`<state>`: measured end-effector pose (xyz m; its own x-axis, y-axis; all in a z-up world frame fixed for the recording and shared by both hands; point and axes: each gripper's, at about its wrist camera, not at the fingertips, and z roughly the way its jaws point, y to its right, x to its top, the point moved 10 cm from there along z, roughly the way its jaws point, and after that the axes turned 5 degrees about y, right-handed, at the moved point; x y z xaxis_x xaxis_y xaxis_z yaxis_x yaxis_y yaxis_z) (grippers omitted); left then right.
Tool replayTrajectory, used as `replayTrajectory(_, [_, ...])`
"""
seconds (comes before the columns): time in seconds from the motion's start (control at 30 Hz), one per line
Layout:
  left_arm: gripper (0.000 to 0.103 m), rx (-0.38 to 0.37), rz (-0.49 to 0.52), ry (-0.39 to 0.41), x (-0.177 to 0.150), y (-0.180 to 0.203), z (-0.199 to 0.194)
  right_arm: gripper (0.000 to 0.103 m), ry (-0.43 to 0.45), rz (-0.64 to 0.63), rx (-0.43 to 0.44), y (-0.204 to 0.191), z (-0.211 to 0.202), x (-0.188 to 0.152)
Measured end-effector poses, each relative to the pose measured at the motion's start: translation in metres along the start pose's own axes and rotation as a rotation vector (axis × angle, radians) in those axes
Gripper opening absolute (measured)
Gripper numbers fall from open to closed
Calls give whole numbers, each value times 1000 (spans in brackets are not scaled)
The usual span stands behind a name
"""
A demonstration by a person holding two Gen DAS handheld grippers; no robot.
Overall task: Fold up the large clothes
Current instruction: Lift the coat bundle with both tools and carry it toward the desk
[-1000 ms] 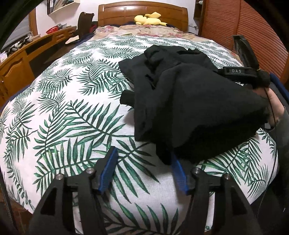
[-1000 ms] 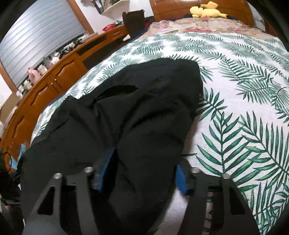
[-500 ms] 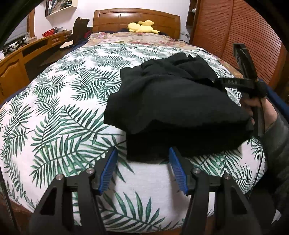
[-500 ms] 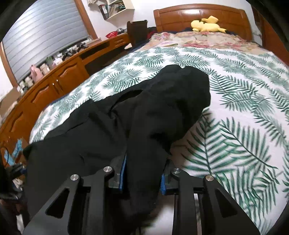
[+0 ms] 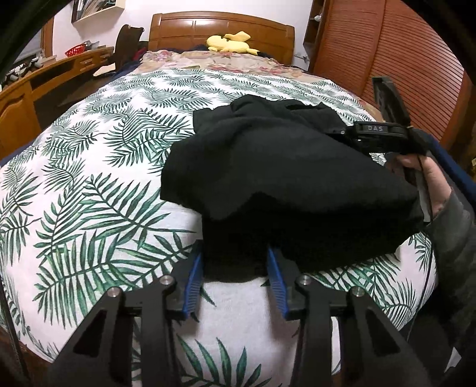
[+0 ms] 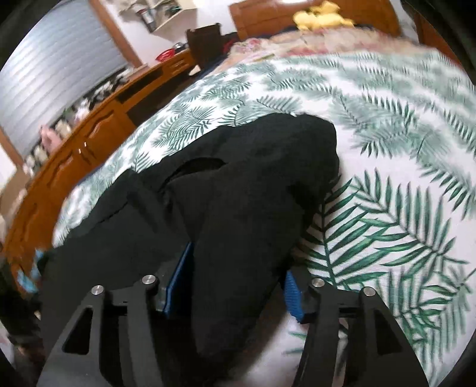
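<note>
Left gripper (image 5: 235,272) closing around black garment (image 5: 285,184) hem, not yet pinching. Right gripper (image 6: 235,282) opening, cloth between pads. Risk: thick bunched layers slipping out, fold collapsing on leaf-print bedsheet (image 5: 89,178).

garment (image 5: 285,178) on bed (image 5: 89,184) nr front edge, plush toy (image 5: 229,43) behind by headboard (image 5: 220,28)

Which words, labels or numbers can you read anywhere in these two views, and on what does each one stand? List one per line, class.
"DAS": pale letters on the black band of the right gripper, seen in the left wrist view.
Books or boxes on the wall shelf: too small and blurred to read.
The black garment and the palm-leaf bedspread: no text visible.
The right wrist view: nothing legible.
</note>
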<state>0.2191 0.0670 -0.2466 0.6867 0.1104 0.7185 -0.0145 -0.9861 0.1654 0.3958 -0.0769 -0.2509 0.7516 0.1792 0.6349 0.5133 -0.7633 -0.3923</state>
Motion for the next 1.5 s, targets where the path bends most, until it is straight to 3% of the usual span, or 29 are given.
replayTrajectory(0.1, [21,-16,-14,7,3,0,2,57,10,-12,6,-3,-1,1])
replayTrajectory(0.13, [15,-10,-21,8,3,-1,2,46,20,-23,13,-6,-3,2])
replayTrajectory(0.23, [5,9,-10,39,7,1,-5,32,70,-94,6,-20,-12,7])
replayTrajectory(0.4, [3,33,18,96,19,-3,-22,27,137,-184,-44,-44,-23,14])
replayTrajectory(0.67, [3,89,-4,148,25,-65,-56,26,136,-278,-48,-118,-1,25])
replayTrajectory(1.0, [3,155,-73,218,10,-161,-117,26,95,-401,1,-241,54,37])
replayTrajectory(1.5, [3,364,-198,317,-19,-310,-202,26,65,-588,99,-422,138,46])
